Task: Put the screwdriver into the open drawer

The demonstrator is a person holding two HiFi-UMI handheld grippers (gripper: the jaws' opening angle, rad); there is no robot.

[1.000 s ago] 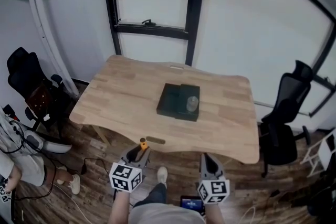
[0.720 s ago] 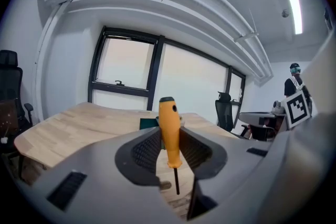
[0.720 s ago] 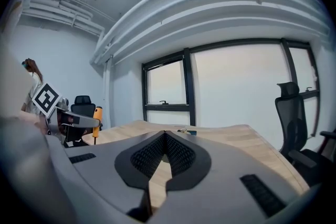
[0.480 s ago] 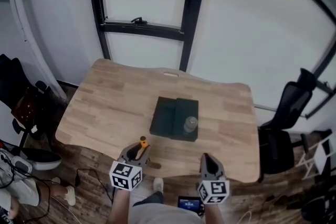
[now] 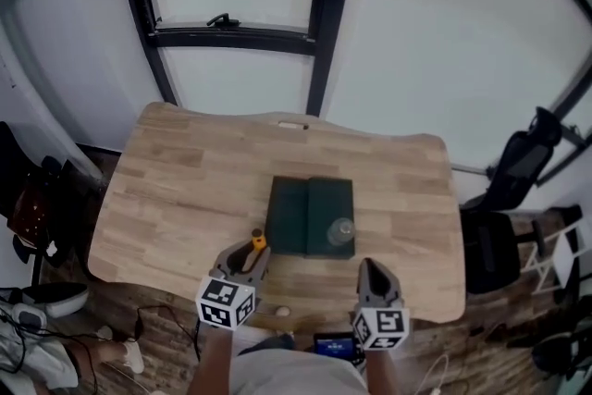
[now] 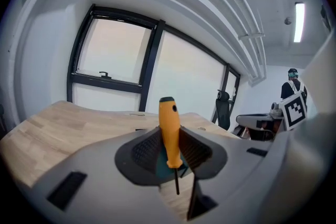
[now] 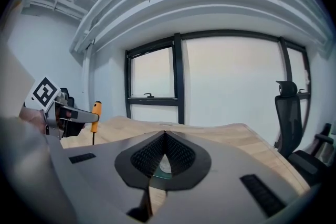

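While upright in left claw, orange-handled screwdriver

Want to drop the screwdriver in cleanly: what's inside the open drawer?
From the head view the drawer looks dark, with nothing visible in it. Any part still under the cabinet is hidden; that cabinet carries a clear round object on top.

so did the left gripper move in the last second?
Yes, forward: the left gripper was short of the table's near edge; now it's over the table, close to the dark box.
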